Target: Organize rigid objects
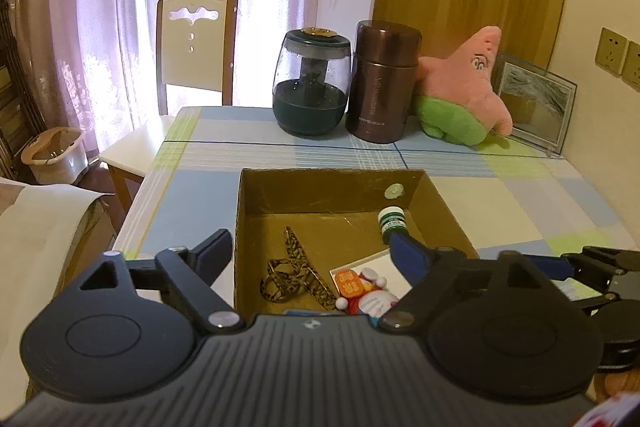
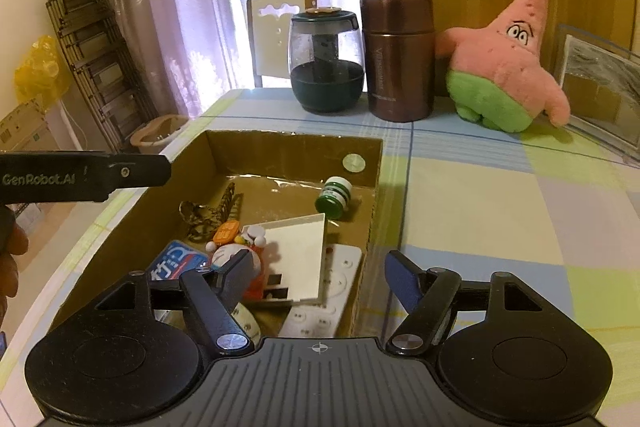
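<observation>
Both grippers stand with fingers spread and nothing between them. The left gripper (image 1: 312, 255) has its fingers wide, straddling the near left part of the cardboard box (image 1: 444, 203). The right gripper (image 2: 320, 275) has its fingers moderately apart, over the near right corner of the same box.

Inside the box, below and ahead of the fingers, lie the rigid objects already gathered: a white remote control (image 2: 324, 303) against the near right wall, long axis running away from the camera; a square mirror tile (image 2: 296, 255) tilted over it; a cartoon figurine (image 1: 362, 291); a patterned hair clip (image 1: 296, 267) lying diagonally; a blue packet (image 2: 176, 261); and a green bottle (image 2: 334, 197) on its side near the far right corner.

On the checked surface (image 2: 480, 207) outside the box, only large items remain, well apart at the far edge: a glass jar (image 2: 326, 63), a brown flask (image 2: 398, 59), a plush star (image 2: 500, 67) and a picture frame (image 2: 600, 83). These lie to the right and ahead; the right gripper appears nearer.
</observation>
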The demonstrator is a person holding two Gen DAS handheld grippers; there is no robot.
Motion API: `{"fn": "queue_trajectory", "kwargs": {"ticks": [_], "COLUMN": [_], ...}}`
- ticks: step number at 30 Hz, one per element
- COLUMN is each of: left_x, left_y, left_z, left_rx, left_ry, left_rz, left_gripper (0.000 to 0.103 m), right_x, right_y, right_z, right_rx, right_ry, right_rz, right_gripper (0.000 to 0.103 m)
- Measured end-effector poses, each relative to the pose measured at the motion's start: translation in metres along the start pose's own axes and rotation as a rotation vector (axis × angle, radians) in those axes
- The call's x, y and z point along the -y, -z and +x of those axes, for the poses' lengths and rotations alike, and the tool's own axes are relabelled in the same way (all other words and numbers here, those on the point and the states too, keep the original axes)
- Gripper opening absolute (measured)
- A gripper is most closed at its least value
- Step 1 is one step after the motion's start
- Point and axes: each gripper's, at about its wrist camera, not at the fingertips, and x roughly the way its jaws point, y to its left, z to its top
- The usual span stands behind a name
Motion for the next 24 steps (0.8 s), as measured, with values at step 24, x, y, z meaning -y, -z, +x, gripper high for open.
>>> {"fn": "queue_trajectory", "kwargs": {"ticks": [24], "left_x": [0.030], "left_y": [0.066], "left_z": [-0.122], "left_rx": [-0.012], "left_ry": [-0.038], "left_rz": [-0.056], "left_gripper": [0.101], "right_x": [-0.002], "right_y": [0.036], "right_z": [-0.116], "right_rx": [-0.023], "right_ry": [0.021], "right_rz": [0.098], "right_gripper": [0.094]}}
